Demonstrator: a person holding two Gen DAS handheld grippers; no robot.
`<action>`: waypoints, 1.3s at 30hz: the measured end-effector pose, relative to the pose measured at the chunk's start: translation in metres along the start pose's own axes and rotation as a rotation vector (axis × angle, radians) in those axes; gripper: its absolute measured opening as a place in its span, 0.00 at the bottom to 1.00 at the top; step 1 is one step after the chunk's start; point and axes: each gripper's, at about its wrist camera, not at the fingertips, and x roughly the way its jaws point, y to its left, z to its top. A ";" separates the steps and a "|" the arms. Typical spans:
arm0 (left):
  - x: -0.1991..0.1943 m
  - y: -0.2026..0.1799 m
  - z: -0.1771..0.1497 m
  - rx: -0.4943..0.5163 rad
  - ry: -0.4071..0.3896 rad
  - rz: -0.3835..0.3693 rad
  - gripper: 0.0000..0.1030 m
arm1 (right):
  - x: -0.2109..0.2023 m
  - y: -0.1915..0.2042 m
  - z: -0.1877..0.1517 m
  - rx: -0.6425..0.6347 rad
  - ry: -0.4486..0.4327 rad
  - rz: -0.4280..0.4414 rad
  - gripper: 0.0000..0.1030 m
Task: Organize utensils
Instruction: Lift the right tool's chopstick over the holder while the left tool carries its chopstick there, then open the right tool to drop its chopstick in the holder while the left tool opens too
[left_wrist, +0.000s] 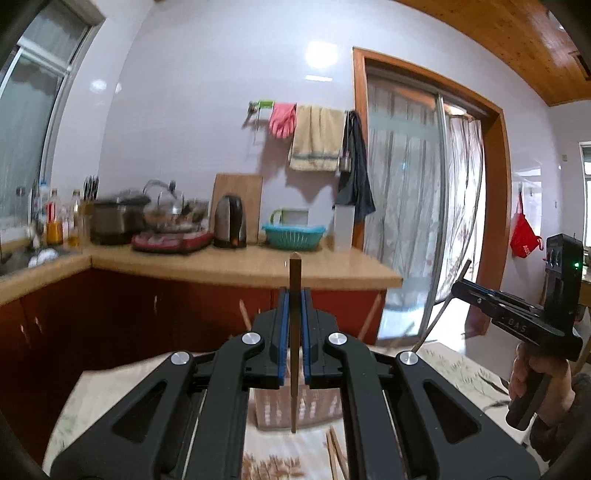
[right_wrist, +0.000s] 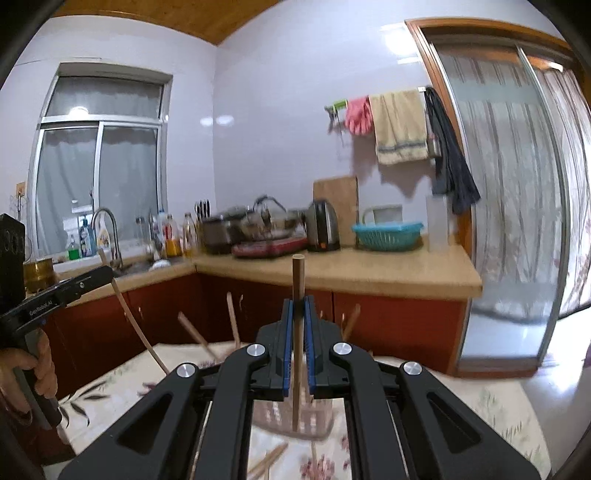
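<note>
Left wrist view: left gripper (left_wrist: 294, 295) jaws clamp a thin brown wooden chopstick (left_wrist: 294, 332) upright, mid-shaft, above a clear slotted plastic utensil holder (left_wrist: 280, 410) on the tabletop. Right gripper (right_wrist: 299, 306) likewise w/ another chopstick (right_wrist: 297, 332). Light, stiff, prob. slippery; grip mid-shaft.

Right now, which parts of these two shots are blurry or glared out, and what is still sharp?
Left wrist view: the left gripper and its clamped chopstick are sharp; the countertop pots smear with motion blur, and lamp glare spots the wall. Right wrist view: the right gripper and its chopstick stay crisp, the chopstick holder below is soft, and fisheye bends the sliding door.
</note>
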 end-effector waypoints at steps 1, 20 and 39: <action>0.005 0.000 0.006 0.002 -0.014 0.002 0.06 | 0.003 0.000 0.004 -0.001 -0.013 0.003 0.07; 0.105 0.008 0.011 -0.013 -0.086 0.056 0.06 | 0.090 -0.011 -0.007 0.004 0.030 0.014 0.07; 0.095 -0.003 -0.041 0.008 0.053 0.035 0.61 | 0.070 0.000 -0.029 -0.023 0.086 0.012 0.52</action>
